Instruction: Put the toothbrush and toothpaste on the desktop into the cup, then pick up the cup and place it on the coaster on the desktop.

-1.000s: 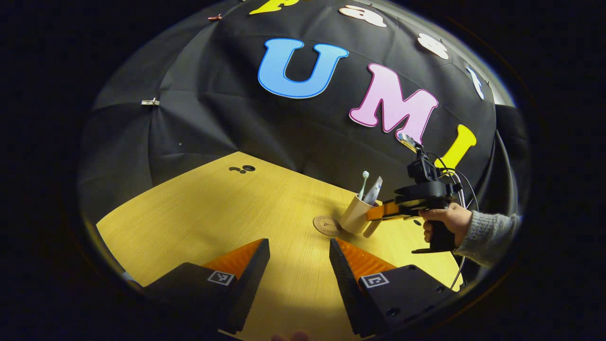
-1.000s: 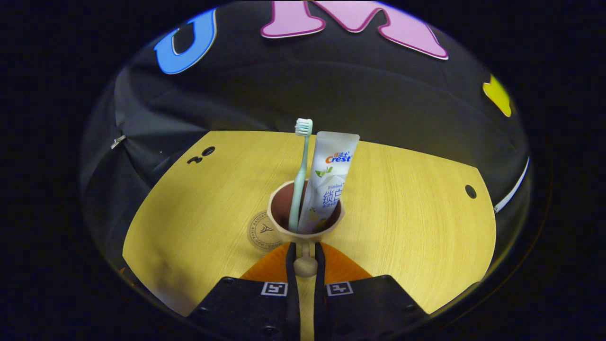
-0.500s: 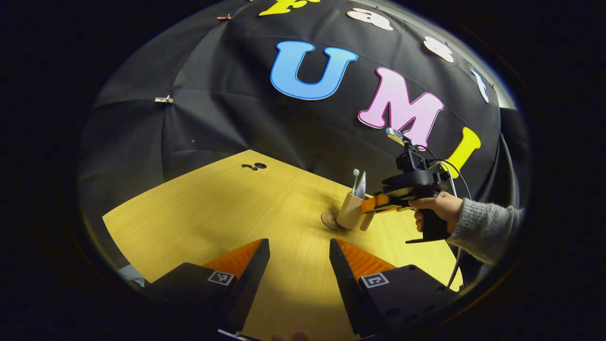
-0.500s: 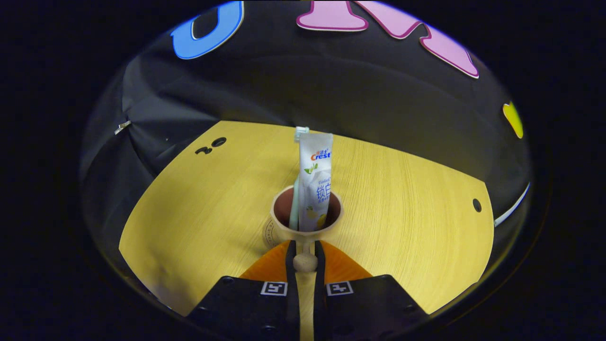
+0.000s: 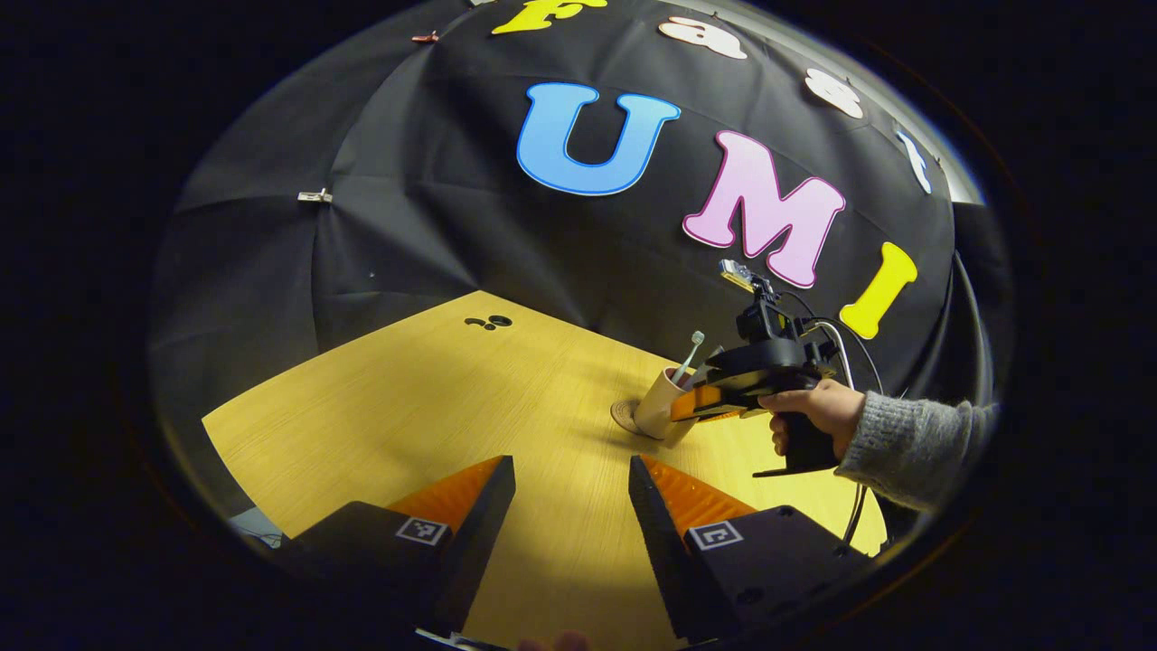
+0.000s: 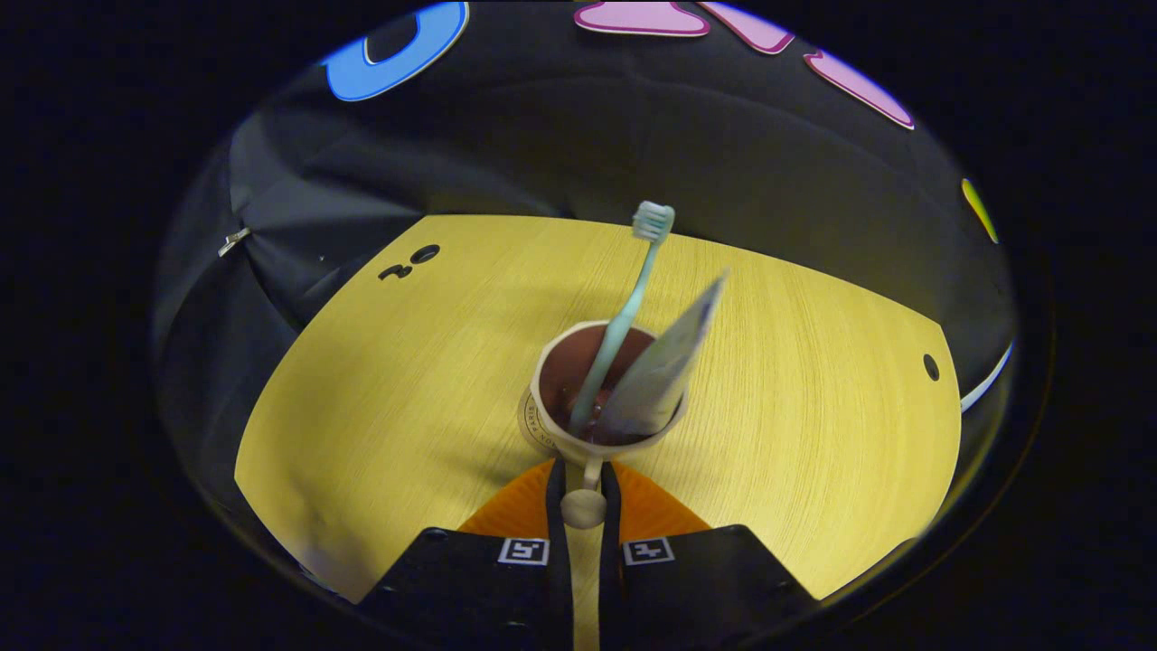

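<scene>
A beige cup (image 6: pixel 553 432) with a dark inside holds a pale green toothbrush (image 6: pixel 624 312) and a toothpaste tube (image 6: pixel 664 366), both leaning right. My right gripper (image 6: pixel 583 470) is shut on the cup's handle (image 6: pixel 583 506). The round coaster (image 6: pixel 531 425) peeks out under the cup's left side. In the left gripper view the cup (image 5: pixel 653 407) tilts over the coaster (image 5: pixel 624 418), with the right gripper (image 5: pixel 694 404) and a hand (image 5: pixel 809 411) behind it. I cannot tell whether the cup rests on the coaster. My left gripper (image 5: pixel 571 466) hangs open above the near tabletop.
The yellow wooden table (image 5: pixel 434 407) ends at the black cloth wall behind. Small dark holes (image 5: pixel 488 321) sit near its far left corner, and one hole (image 6: pixel 931 366) lies at the right. A grey sleeve (image 5: pixel 913 438) reaches in from the right.
The right gripper has carried the cup left, from beside the coaster to over it, and tilted it. The toothbrush and toothpaste have swung over to lean right. The left gripper stays open.
</scene>
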`<state>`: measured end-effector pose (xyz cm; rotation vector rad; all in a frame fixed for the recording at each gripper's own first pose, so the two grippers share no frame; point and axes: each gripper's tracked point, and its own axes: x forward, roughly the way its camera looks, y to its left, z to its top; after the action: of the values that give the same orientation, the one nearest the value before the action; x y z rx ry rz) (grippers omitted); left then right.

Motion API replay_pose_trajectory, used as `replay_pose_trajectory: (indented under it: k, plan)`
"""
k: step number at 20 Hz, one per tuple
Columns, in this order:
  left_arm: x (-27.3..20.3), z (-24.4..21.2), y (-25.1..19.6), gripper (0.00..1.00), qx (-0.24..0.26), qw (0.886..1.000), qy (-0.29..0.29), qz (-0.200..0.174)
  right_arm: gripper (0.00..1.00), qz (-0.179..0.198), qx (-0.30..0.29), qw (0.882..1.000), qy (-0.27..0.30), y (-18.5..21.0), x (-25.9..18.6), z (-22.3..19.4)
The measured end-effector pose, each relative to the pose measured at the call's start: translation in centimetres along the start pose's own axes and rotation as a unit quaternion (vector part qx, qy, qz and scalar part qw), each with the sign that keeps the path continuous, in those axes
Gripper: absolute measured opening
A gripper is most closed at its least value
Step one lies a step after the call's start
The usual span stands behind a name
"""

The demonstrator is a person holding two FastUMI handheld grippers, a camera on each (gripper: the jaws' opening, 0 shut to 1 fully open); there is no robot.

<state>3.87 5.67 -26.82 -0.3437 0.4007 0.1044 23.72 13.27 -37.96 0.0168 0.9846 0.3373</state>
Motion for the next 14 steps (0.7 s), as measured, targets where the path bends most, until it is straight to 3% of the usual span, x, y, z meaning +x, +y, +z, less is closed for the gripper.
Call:
replay_pose_trajectory:
  k: [14]
  plan:
    - [-0.2,0.2,0.8,0.82,-0.006,1.000,-0.003,0.007,0.15,0.007,-0.025,0.999,-0.022,-0.1,-0.4,1.0]
